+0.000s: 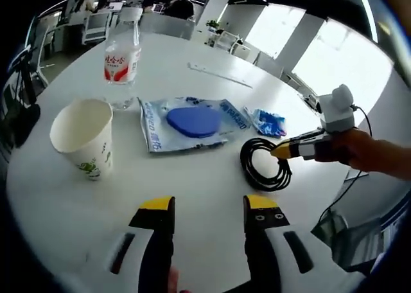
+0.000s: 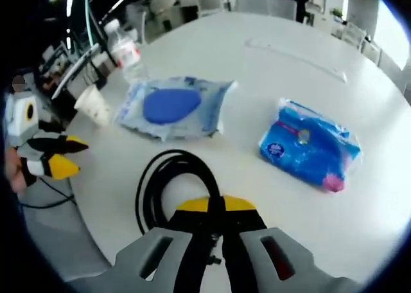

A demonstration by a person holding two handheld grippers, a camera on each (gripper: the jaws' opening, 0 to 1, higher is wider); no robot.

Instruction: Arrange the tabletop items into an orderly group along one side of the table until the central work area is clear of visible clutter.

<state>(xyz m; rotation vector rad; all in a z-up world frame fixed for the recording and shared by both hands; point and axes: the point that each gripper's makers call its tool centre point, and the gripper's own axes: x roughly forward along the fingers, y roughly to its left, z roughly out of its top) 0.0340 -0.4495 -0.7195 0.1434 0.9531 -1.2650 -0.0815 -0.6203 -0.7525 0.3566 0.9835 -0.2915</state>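
The right hand-held gripper [image 2: 215, 206] is clamped on the coiled black cable [image 2: 168, 177], beside the wipes pack [image 2: 174, 106]; the left hand-held gripper [image 1: 210, 209] hovers open, empty, near the cable.

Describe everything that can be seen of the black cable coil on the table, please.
The black cable is a thin, smooth cord wound into a loose round coil of several loops. It lies flat on the white table near the edge, beside the wet-wipes pack and the small blue tissue packet, touching neither. The right hand-held gripper has its yellow-tipped jaws shut on the near side of the coil. The left hand-held gripper stands open, away from it.
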